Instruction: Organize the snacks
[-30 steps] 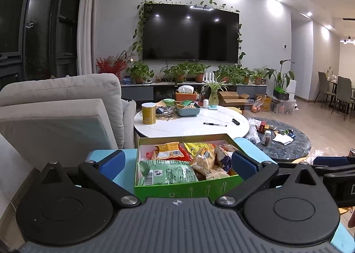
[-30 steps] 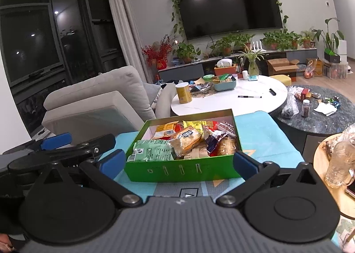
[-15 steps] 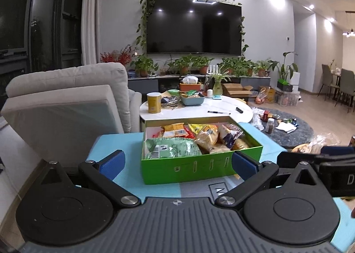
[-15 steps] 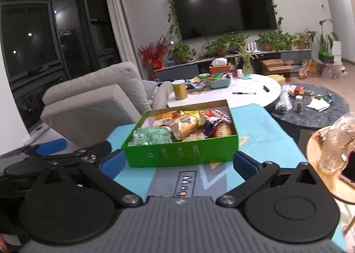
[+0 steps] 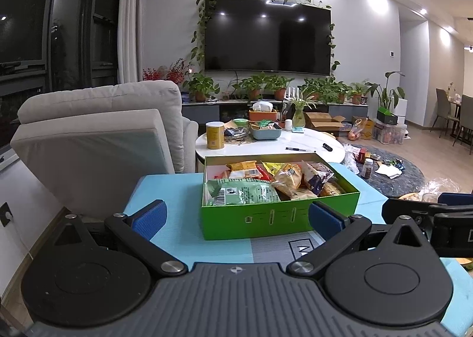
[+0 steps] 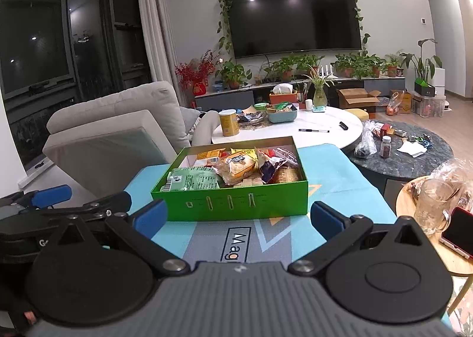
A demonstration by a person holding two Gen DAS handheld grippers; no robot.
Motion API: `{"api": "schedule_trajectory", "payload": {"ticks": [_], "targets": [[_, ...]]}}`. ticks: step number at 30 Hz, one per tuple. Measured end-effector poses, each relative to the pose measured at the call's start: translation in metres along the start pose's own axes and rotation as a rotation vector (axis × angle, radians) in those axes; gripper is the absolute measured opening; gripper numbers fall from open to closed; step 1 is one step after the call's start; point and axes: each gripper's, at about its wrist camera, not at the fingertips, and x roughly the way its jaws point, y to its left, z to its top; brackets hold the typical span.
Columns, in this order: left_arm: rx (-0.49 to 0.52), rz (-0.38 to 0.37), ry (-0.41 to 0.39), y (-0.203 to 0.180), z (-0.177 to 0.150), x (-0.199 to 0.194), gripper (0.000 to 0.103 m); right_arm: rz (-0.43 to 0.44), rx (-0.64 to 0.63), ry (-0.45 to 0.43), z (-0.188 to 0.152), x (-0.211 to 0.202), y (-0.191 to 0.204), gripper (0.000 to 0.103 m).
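Change: both grippers had drawn back from the green box (image 5: 278, 206) — it looked smaller and farther off than a second earlier.
Box: on the blue tabletop (image 6: 340, 171), packed with snacks (image 6: 236, 167).
Left gripper (image 5: 236, 215): fingers spread wide, holding nothing.
Right gripper (image 6: 238, 215): likewise.
Meaning: snacks apparently packed — task near done.

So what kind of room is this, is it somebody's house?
Most likely a living room in a home. A big television hangs on the wall with potted plants below it, a soft grey sofa sits nearby, and the green box of snacks rests on a low table.
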Motion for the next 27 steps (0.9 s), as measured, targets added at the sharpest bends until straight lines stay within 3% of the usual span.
{"api": "schedule_trajectory", "payload": {"ticks": [27], "targets": [[-0.004,0.001,0.039,0.0008,-0.0028,0.0043,0.103,0.013,0.0,-0.005,-0.0003,-0.001,0.0044,0.078]]}}
